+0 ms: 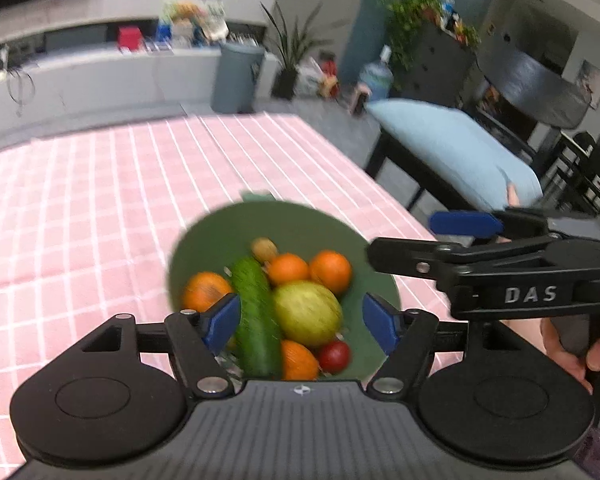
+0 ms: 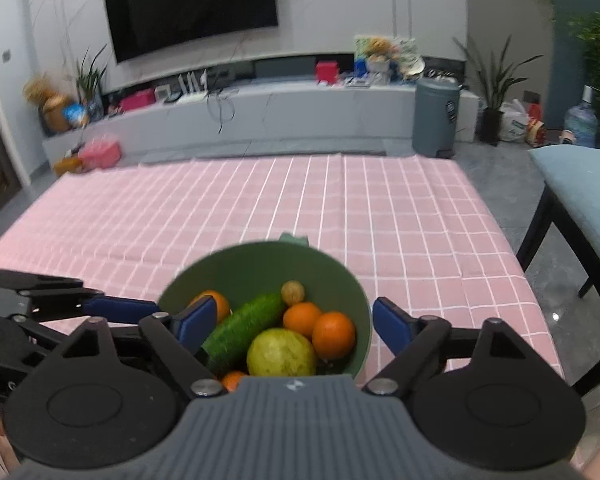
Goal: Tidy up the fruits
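Both grippers, left gripper (image 1: 300, 322) and right gripper (image 2: 294, 326), hover with fingers spread, empty, over the green bowl (image 2: 260, 266); the cucumber (image 2: 244, 328) lies heaped among oranges, probably awaiting sorting.

A pink checked cloth (image 2: 340, 208) covers the table. The round green bowl (image 2: 260, 268) looks matt plastic. The long green cucumber (image 2: 244, 328) is bumpy-skinned; the oranges (image 2: 334, 334) look finely dimpled.
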Tool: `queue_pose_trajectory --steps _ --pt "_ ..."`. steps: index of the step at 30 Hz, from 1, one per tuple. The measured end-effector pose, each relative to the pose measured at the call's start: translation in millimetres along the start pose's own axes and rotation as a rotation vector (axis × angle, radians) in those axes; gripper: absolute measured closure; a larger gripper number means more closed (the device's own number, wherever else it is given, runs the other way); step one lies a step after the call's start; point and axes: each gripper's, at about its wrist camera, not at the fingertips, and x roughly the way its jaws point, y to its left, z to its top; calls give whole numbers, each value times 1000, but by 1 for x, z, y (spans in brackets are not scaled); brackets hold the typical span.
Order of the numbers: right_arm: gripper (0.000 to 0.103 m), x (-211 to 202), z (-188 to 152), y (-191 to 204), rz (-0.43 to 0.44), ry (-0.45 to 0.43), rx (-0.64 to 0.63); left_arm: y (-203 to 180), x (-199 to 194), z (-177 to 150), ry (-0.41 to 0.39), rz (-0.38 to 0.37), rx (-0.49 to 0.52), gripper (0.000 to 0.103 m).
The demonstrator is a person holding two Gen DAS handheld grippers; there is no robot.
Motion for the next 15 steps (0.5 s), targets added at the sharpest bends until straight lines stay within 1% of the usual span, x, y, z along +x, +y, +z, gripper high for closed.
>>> queue_pose_trajectory --steps 4,6,10,12,15 --pt "17 -10 -2 3 -13 -52 47 6 -14 -1 -65 42 8 18" --pt "17 -13 -5 5 -19 -77 62 8 -19 -3 -81 60 13 18" --pt "16 -20 -14 11 -47 -119 63 13 -25 -10 -101 100 -1 18" --pt "14 -25 -21 15 -58 -137 59 15 -30 -16 -118 124 -6 18" --pt "13 -31 -33 26 -71 -154 44 13 -38 -24 -155 184 11 18"
